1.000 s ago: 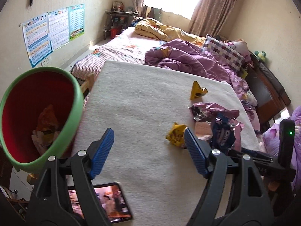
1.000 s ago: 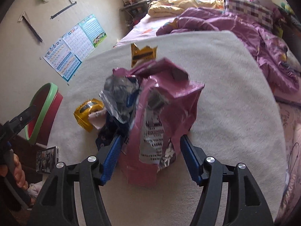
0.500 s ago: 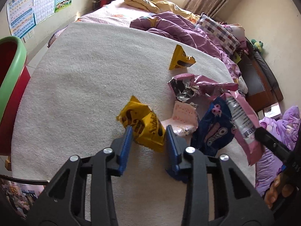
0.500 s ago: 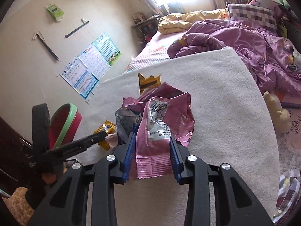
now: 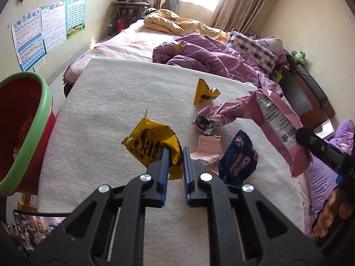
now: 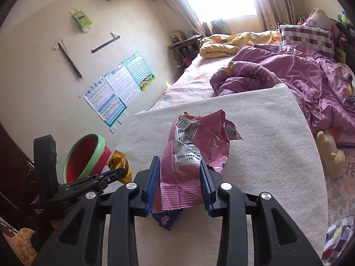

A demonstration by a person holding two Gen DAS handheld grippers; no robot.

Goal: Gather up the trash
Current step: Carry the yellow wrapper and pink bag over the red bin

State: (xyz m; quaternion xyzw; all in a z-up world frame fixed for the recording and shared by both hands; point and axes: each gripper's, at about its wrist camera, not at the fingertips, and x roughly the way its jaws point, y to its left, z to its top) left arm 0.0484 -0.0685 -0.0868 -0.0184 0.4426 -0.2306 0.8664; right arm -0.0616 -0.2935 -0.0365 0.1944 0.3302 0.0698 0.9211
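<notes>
Left tool clamps yellow "Sa…" wrapper; right tool clamps pink barcoded bag. Blue "OREO" wrapper near white mat's right edge.

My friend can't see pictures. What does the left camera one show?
The left hand-held gripper pinches a yellow snack wrapper over a white blanket. More wrappers lie nearby, and a red bin with a green rim waits at the left.

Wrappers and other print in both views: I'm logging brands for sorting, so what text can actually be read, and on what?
"OREO": blue wrapper on the white mat.
"Sa...", cut off: yellow wrapper in the left gripper.
Pink bag in the right gripper: barcode and print, unreadable.
Wall posters: too small.
</notes>
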